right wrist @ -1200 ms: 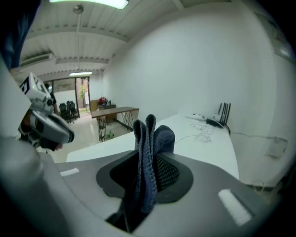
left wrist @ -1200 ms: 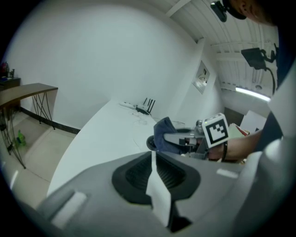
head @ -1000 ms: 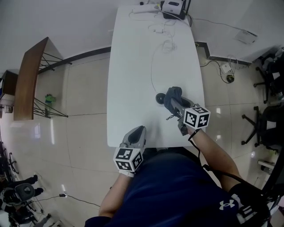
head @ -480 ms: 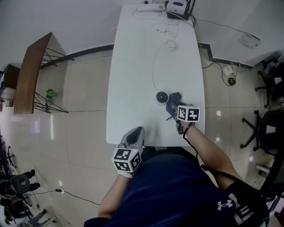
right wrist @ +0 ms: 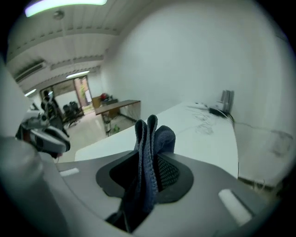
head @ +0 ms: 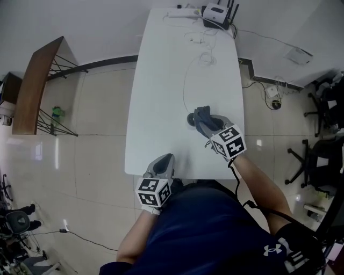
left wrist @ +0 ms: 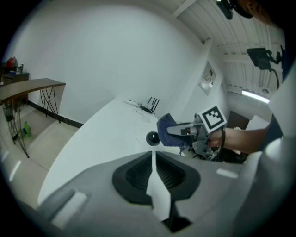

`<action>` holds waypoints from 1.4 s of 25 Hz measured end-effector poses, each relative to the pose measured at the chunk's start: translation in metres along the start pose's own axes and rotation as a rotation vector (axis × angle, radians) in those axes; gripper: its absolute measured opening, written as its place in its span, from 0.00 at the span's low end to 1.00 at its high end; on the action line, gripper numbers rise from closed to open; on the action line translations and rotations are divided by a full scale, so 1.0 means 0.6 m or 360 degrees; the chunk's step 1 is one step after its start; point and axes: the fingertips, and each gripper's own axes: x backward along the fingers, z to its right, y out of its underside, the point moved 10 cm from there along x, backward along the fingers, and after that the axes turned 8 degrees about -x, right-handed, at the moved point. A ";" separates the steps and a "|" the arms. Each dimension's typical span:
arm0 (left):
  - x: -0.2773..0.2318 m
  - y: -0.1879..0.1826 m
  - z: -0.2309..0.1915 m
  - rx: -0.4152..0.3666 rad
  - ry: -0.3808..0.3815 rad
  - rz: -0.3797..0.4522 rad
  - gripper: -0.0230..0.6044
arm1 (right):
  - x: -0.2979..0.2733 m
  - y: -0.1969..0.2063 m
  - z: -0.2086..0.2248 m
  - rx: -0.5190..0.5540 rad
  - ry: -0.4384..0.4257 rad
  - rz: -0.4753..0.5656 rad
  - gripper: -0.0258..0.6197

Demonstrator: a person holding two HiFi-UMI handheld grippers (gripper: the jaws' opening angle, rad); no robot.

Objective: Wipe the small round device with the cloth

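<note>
Cloth [right wrist: 147,152] fills my right gripper view: a dark blue, coarse-knit rag bunched into upright folds, pinched fast between the jaws of the right gripper [head: 207,123], its long axis running along the jaws with the free end pushing out past their tips. From the head view that free end points away from me and up the table, and it lies against the right side of the small round device [head: 191,118] – a glossy black dome, round enough that I can read no long axis on it. The device sits on the smooth white table [head: 161,80], right of centre and nearer my end than the far one, with a thin pale cable [head: 184,80] curving from it towards the router [head: 217,12] at the far edge. The left gripper [head: 163,163] rests at the near edge, well apart from the device, its grey ribbed jaws drawn together with nothing between them – only a sliver of white shows there
</note>
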 end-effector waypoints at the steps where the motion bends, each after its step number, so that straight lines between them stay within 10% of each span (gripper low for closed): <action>1: -0.001 -0.001 0.002 -0.0003 0.0002 -0.0001 0.07 | -0.008 -0.010 -0.018 0.0172 -0.0026 -0.0056 0.19; 5: 0.007 -0.006 0.000 0.0001 -0.0014 0.0007 0.07 | -0.020 -0.032 -0.041 0.0500 0.0036 -0.0162 0.19; 16: 0.032 0.012 -0.015 0.0120 -0.0091 -0.0003 0.07 | -0.046 0.027 0.118 -0.0516 -0.0071 -0.0364 0.19; 24: 0.038 0.015 -0.015 0.0078 -0.0120 -0.0025 0.07 | -0.110 0.116 0.132 -0.0584 -0.0061 -0.0528 0.19; 35: -0.092 -0.066 -0.024 -0.0604 0.0106 0.0011 0.16 | -0.020 -0.022 0.083 -0.0096 0.0138 -0.0162 0.19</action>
